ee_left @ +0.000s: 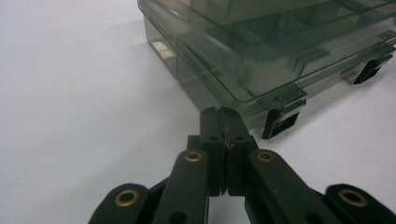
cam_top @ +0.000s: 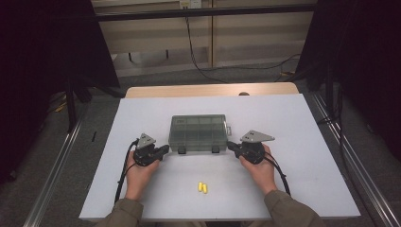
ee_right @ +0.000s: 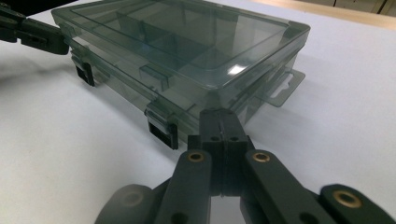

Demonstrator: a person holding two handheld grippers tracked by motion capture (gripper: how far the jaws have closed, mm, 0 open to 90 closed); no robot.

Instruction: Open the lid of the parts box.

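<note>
High view pictures take in the whole white table (cam_top: 307, 142). One clear grey box (cam_top: 198, 134) with its lid shut is seen near the middle of the table, a bit toward the far edge. Two small yellow pieces (cam_top: 203, 187) are seen lying side by side near the front edge, well apart from the box. The left gripper (cam_top: 163, 150) is held at the box's front left corner, and the right gripper (cam_top: 231, 145) at its front right corner. Both are held by hands on the table.

Closer things are shown in the left gripper view: the jaws of the left gripper (ee_left: 221, 112) are pressed together with nothing between them, just beside the box (ee_left: 261, 51), next to a black latch (ee_left: 282, 122). The same is shown in the right gripper view, where the right gripper (ee_right: 219, 113) is closed on nothing, just beside the box wall. Two black latches can be counted on the front of the box (ee_right: 187, 46), and inner walls are seen through the lid.

Lots of bare table is left on both sides and at the front.
</note>
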